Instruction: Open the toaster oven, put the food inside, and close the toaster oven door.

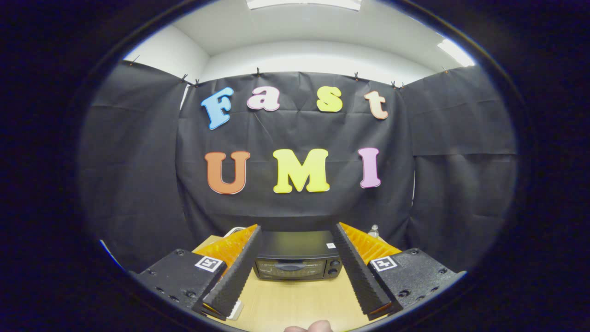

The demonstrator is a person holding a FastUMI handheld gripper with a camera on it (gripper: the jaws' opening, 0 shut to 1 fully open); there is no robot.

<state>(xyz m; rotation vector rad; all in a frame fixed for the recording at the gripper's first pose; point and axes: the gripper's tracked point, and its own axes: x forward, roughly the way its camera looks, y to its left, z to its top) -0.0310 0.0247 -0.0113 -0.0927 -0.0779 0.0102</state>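
I see bright, even light from ceiling panels overhead, blown out to white. The black cloth soaks it up and stays dim. Fisheye bending curves everything toward the rim. The toaster oven looks sharp; its glass door shows faint glare.

gripper-mounted fisheye looks forward, level, along spread fingers; toaster oven ahead, not close.

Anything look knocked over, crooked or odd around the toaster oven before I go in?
Nothing stands out. The toaster oven sits square on the wooden table with its door shut, seen between the open, empty tongs. A small bottle stands upright behind it.
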